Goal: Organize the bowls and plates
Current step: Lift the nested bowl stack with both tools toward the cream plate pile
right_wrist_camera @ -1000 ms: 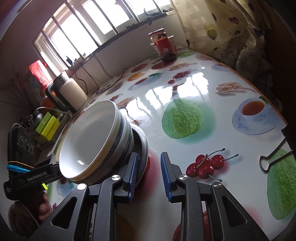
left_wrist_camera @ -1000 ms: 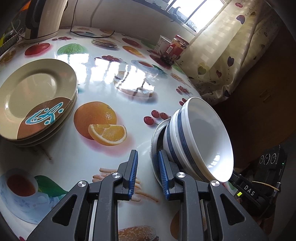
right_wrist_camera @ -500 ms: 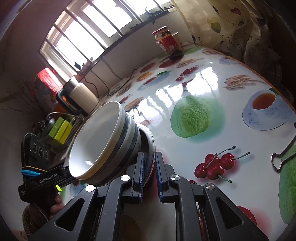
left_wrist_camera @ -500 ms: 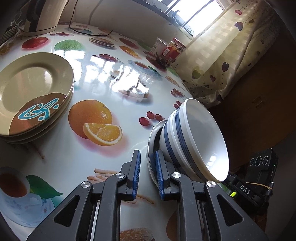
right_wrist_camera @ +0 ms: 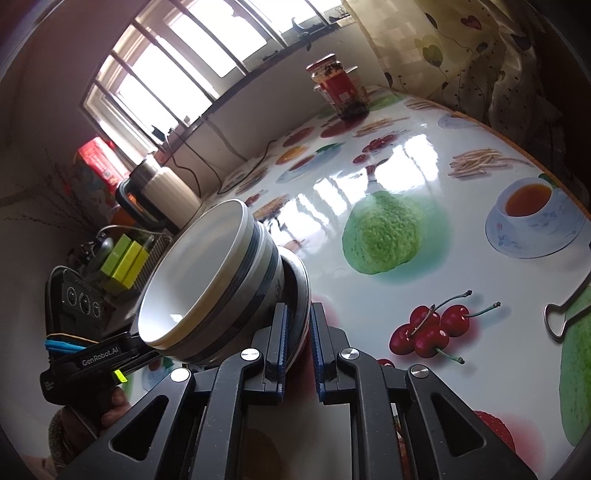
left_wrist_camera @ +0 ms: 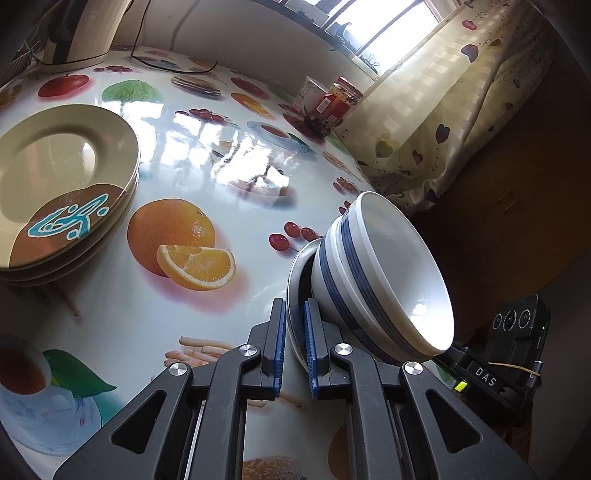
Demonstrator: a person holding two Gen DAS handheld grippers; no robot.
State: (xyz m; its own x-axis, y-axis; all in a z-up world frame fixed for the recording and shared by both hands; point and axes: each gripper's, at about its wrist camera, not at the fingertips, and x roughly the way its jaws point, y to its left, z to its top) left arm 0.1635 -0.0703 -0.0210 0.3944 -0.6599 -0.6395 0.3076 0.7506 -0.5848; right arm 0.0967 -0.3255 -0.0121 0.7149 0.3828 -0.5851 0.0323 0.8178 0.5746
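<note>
Closed in since a second ago, from a clear gap down to a pinch: left gripper (left_wrist_camera: pixel 294 317) now clamped on the near rim of the grey plate (left_wrist_camera: pixel 295 275), right gripper (right_wrist_camera: pixel 298 314) clamped on the opposite rim, blue pads pressing both faces on each side. Otherwise hardly shifted. Nested on that plate, blue-striped bowls (left_wrist_camera: pixel 384 280), mouths looking tipped toward the far gripper in either view; truly tilted or only bent by the lens, cannot tell. Hidden too: whether the plate's base rests on the table (left_wrist_camera: pixel 110 295) or hangs just clear of it. Gripped from two sides, most likely, to balance a top-heavy load and keep the bowls from sliding; judged a carry of plate and bowls as one unit rather than piece by piece. Left of the plate in the left view, well apart across a printed orange: stack (left_wrist_camera: pixel 62 177) of beige plates with a brown and turquoise motif, probably the sorted pile, perhaps where the plate belongs. Far beyond the plate, by the curtain: jar (left_wrist_camera: pixel 341 99) with a red label, print too small to read. Far beyond and left: kettle (left_wrist_camera: pixel 85 33). Legible: "DAS" on the right gripper's body, right of the plate in the left view; "GenRobot.AI" on the left gripper's body, left of the plate in the right view, above the hand (right_wrist_camera: pixel 110 408) holding it.
</note>
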